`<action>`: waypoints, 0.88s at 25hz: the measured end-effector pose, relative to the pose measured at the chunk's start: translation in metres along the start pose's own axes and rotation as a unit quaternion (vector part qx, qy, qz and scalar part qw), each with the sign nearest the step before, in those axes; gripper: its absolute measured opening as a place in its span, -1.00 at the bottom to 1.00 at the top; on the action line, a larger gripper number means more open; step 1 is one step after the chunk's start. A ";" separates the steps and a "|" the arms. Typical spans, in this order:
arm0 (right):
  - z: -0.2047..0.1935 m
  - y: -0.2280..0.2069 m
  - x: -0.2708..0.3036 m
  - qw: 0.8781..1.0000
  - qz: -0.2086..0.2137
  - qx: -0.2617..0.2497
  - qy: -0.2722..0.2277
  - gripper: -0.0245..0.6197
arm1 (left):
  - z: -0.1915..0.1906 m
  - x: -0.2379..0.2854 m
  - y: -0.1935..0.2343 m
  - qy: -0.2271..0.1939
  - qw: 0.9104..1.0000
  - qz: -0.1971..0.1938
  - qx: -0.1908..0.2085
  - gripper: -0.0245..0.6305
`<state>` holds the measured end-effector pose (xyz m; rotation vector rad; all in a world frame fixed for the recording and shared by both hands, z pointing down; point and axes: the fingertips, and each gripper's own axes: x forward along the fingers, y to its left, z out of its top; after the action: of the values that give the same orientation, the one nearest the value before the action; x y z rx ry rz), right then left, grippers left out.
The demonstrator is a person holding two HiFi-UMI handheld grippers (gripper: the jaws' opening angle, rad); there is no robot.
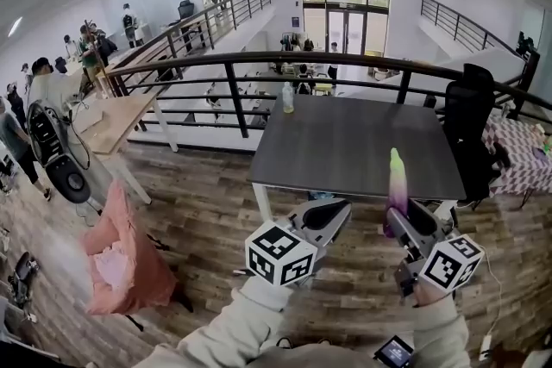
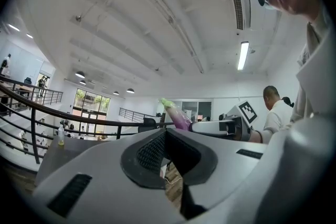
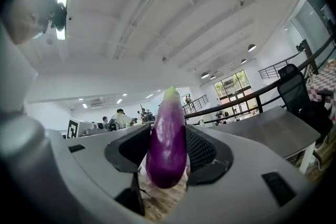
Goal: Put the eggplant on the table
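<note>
At lower right of the head view, the right gripper [image 1: 398,218] clamps the eggplant [image 1: 397,181] upright by its fat end at the table's [image 1: 345,142] near edge, seemingly for carrying over, while the left gripper [image 1: 335,211] is closed, empty.

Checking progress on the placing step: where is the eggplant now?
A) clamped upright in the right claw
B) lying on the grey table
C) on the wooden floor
A: the right claw grips the eggplant upright, in the air short of the table.
</note>
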<state>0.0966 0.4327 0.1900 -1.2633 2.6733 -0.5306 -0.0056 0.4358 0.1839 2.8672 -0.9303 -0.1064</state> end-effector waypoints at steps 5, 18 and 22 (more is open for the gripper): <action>-0.002 -0.015 -0.010 1.000 -0.003 0.009 -0.007 -0.25 | -0.009 0.014 -0.008 0.005 1.000 -0.006 0.003 -0.93; -0.018 -0.045 -0.021 0.999 0.033 0.023 0.006 -0.25 | -0.031 0.041 -0.016 0.023 1.000 0.010 0.004 -0.93; -0.018 -0.056 -0.011 0.999 0.038 0.037 0.002 -0.25 | -0.033 0.049 -0.007 0.028 1.000 0.012 0.006 -0.93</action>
<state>0.1395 0.4129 0.2273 -1.1376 2.6671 -0.6153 0.0417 0.4160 0.2144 2.8537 -0.9568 -0.0169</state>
